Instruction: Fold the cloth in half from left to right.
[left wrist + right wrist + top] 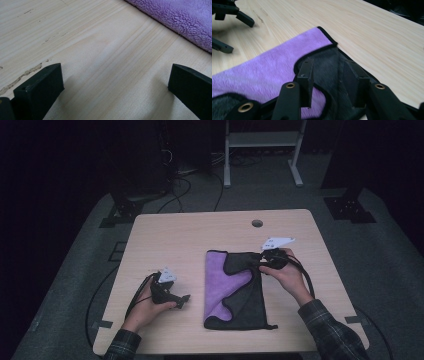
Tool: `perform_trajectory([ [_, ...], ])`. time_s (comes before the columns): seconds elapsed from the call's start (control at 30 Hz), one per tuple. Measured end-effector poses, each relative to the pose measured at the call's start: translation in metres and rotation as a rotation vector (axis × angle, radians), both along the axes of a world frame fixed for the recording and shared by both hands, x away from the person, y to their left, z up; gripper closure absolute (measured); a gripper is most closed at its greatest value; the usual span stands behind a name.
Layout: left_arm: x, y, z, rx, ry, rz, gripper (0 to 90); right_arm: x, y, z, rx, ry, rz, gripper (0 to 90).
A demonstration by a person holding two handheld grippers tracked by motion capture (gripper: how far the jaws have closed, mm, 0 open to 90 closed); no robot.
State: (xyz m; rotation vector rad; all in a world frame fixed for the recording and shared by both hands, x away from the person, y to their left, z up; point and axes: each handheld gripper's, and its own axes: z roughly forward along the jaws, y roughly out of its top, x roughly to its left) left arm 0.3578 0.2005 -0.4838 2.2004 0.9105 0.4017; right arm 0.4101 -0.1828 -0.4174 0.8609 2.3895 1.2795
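Dark floor and cable runs are surrounding a pale wooden table (165, 235) in the high view, with a white frame's legs (262, 150) standing at the far side. A purple-and-black cloth (227, 282) is lying at the middle of the table, partly folded, its dark flap (247, 285) draped over the right half. The right gripper (267, 257) is sitting at the cloth's far right corner, while the left gripper (184, 300) is resting on bare wood just left of the cloth. I judge that a fold is under way and that a fresh grip on an edge is coming next.

Along the left gripper (115, 80) in its own view, the jaws are standing spread wide over bare wood, nothing between them; the cloth's purple pile (180, 17) is lying beyond, near but apart.

From the right gripper (330, 82) in its own view, the jaws are standing part open over the dark flap (327, 67), apparently not pinching it. Purple cloth (267, 70) is spreading to the left, and the other gripper (227, 15) is showing far off. The next move, I judge, calls for catching one layer only; the loose, wavy flap edge could bunch or slip. Nothing else on the table is blocking either hand.
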Motion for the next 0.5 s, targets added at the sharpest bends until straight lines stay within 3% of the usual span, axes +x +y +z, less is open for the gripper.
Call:
perform_trajectory([
  [0.2, 0.0, 0.0, 0.0, 0.003, 0.001, -0.001, 0.0, 0.009, 0.024, -0.004, 0.001, 0.007, 0.032, 59.8],
  [0.5, 0.001, 0.0, 0.0, 0.003, 0.0, -0.001, 0.0, 0.014, 0.053, -0.022, -0.041, 0.045, 0.074, 58.6],
])
